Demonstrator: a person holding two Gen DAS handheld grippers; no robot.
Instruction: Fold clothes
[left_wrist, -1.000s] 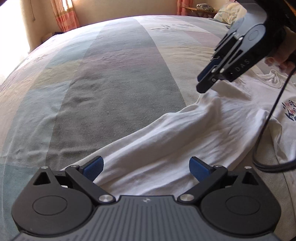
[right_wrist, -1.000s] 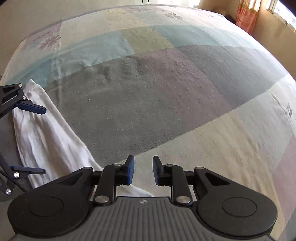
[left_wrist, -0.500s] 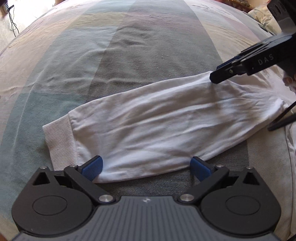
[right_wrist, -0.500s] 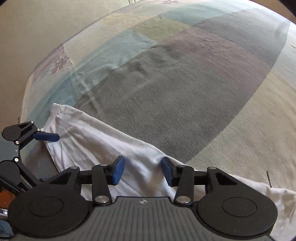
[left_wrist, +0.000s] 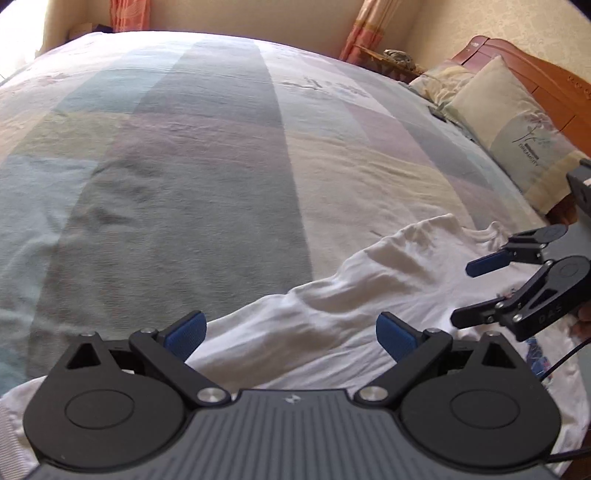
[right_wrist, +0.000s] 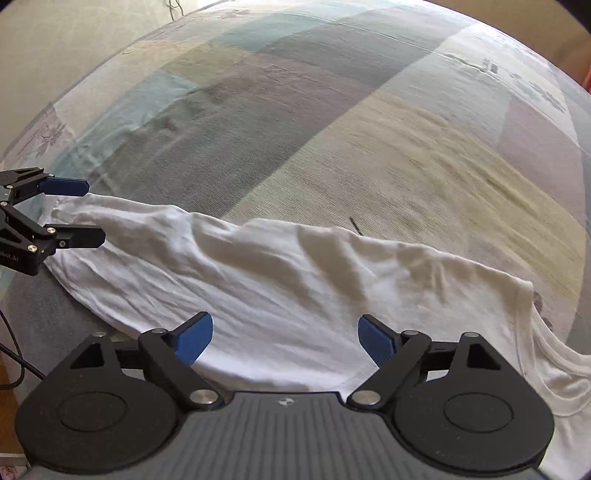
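A white long-sleeved shirt (left_wrist: 369, 314) lies crumpled on the striped bedspread (left_wrist: 184, 166), its sleeve (right_wrist: 166, 251) stretched out to the left. My left gripper (left_wrist: 290, 332) hangs open over the sleeve and grips nothing. In the right wrist view the left gripper (right_wrist: 86, 210) sits at the cuff end. My right gripper (right_wrist: 285, 336) hovers above the shoulder part of the shirt (right_wrist: 332, 288). Its jaws are opening, with cloth below them and nothing pinched. From the left wrist camera the right gripper (left_wrist: 469, 291) shows at the right, over the printed chest.
Pillows (left_wrist: 513, 122) lean on a wooden headboard (left_wrist: 535, 66) at the far right of the bed. A nightstand (left_wrist: 391, 61) and curtains stand by the back wall. A black cable (right_wrist: 11, 362) hangs at the left bed edge, with floor beyond it.
The right gripper's jaws have gone from nearly shut to wide apart, and it has shifted along the sleeve toward the shirt's body. The left gripper stayed open and tilted up.
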